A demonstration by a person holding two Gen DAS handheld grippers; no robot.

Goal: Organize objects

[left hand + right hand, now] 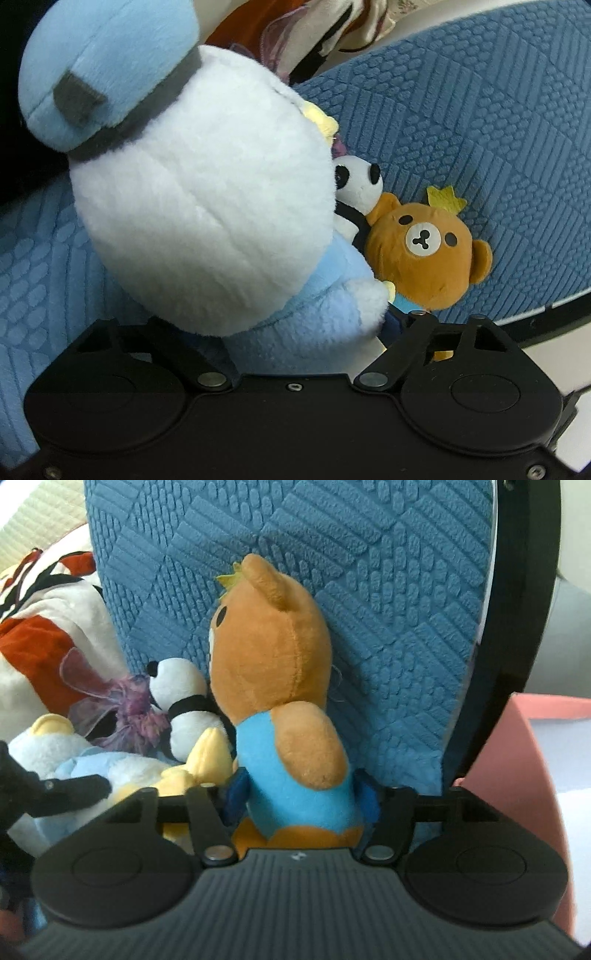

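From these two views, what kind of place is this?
Probably a bedroom or living room at home: plush toys, a brown bear and a panda, lean on a blue quilted cushion, with patterned bedding beside.

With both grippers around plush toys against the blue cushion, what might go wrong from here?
1. The left gripper holds the white-and-blue duck plush low on its body; the big head overhangs and may tip or slip out.
2. The brown bear in the right gripper leans beside the small panda; lifting either toy may drag or topple the panda.
3. The duck blocks most of the left wrist view, so placing it precisely may be hard.
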